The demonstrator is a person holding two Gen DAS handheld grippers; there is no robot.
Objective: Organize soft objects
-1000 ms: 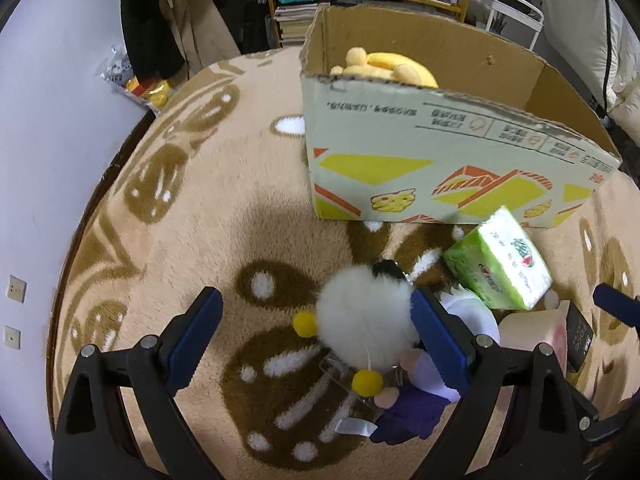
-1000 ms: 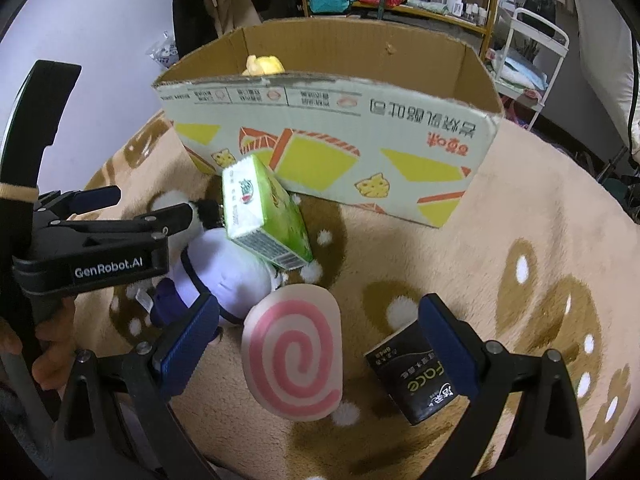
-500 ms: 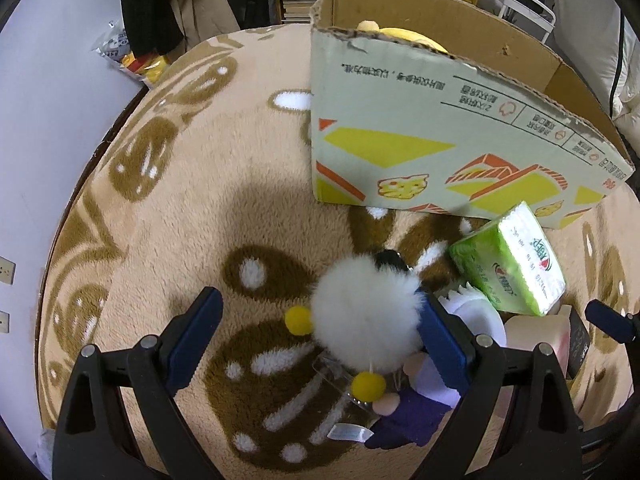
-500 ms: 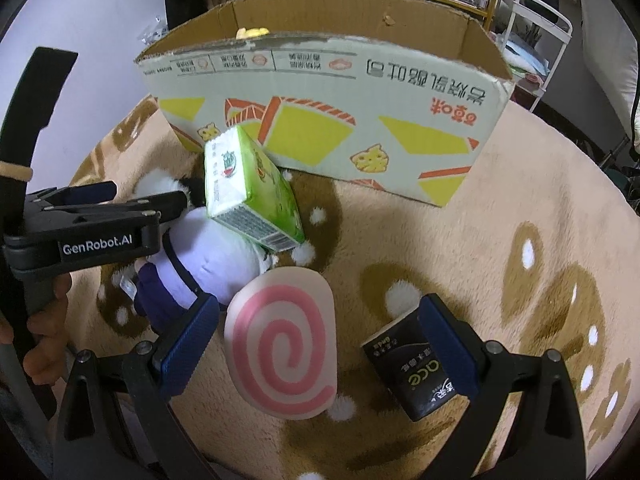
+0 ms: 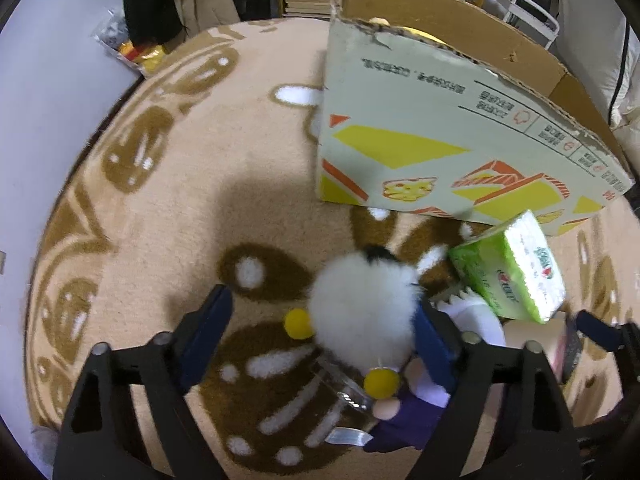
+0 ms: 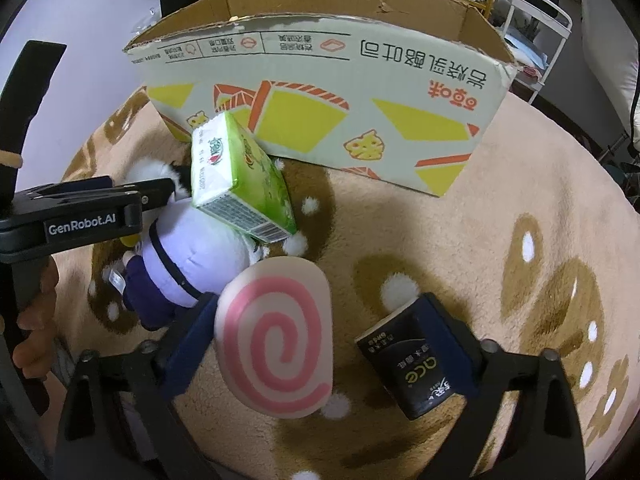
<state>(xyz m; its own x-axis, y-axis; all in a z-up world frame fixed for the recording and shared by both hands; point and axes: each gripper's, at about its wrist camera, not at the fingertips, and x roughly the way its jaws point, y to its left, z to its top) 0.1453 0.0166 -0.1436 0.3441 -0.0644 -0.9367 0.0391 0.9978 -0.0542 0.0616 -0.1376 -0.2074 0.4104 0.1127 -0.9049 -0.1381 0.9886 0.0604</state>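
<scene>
Rug [image 6: 460,248]: plush doll [image 6: 188,256] lengthwise toward box [image 6: 360,92]

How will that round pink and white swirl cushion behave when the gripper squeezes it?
The round pink-and-white swirl cushion looks plush, so it will probably squash between the closing right gripper pads. It seems light. Its flat disc shape will likely flop rather than roll.

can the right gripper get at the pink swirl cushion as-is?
Probably yes. The right gripper is closing with the pink swirl cushion between its fingers. The black packet also sits there and may get pinched along with it.
</scene>
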